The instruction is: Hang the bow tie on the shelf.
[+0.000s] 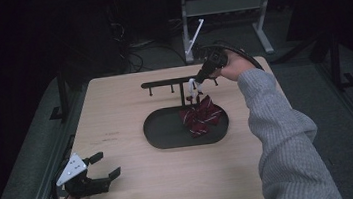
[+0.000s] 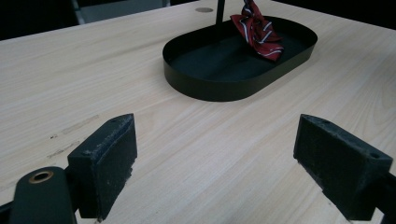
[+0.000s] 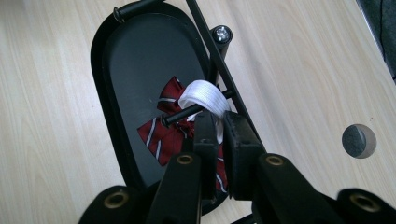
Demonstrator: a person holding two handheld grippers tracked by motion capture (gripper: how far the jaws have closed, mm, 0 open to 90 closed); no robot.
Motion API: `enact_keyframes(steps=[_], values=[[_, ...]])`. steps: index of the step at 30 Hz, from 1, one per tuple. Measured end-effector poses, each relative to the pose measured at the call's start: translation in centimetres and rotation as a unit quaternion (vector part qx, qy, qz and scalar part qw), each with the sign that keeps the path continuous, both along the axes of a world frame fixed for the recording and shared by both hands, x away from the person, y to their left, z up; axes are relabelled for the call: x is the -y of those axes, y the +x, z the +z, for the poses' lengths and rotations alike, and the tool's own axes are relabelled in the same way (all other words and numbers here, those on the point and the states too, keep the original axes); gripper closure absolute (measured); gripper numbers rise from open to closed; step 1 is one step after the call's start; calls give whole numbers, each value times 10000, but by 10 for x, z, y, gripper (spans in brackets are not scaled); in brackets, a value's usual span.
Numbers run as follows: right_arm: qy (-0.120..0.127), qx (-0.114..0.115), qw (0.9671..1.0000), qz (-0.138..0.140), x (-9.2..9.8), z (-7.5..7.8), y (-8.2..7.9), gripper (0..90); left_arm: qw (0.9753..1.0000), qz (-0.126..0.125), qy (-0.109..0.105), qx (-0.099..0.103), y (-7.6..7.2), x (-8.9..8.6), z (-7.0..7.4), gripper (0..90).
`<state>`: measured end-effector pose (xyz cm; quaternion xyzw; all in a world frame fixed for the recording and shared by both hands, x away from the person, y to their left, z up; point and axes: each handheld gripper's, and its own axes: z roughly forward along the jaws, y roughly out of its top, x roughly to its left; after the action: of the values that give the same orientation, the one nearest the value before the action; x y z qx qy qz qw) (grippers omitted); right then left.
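Pinching the white strap [image 3: 204,96] over a rack [image 1: 172,82] peg to hang the bow [image 1: 200,116] above the tray [image 1: 160,131], the right gripper [image 3: 219,130] is clenched; the left gripper [image 1: 102,166] waits released, well apart from the tray.

Bow tie [image 3: 161,135] lower part hidden behind right gripper [image 3: 218,128] jaws.

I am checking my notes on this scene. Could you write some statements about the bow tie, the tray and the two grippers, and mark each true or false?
1. The right gripper is shut on the white strap. True.
2. The left gripper holds the bow tie. False: it is open and holds nothing.
3. The strap loops over a peg of the black rack. True.
4. The tray is round and white. False: it is oval and black.
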<state>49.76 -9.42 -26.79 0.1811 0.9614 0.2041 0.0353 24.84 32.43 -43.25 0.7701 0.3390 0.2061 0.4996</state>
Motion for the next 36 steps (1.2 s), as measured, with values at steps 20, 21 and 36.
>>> enact_keyframes(steps=[20,21,36], values=[[-43,-111,9999,1,3,-4,-2,761,10000,-7,-13,16,0,1,0,131],[-49,-131,9999,-13,4,-4,-3,755,10000,-6,-15,15,0,1,0,131],[76,-199,9998,-18,10,-6,-6,718,10000,1,-11,13,-1,1,0,131]])
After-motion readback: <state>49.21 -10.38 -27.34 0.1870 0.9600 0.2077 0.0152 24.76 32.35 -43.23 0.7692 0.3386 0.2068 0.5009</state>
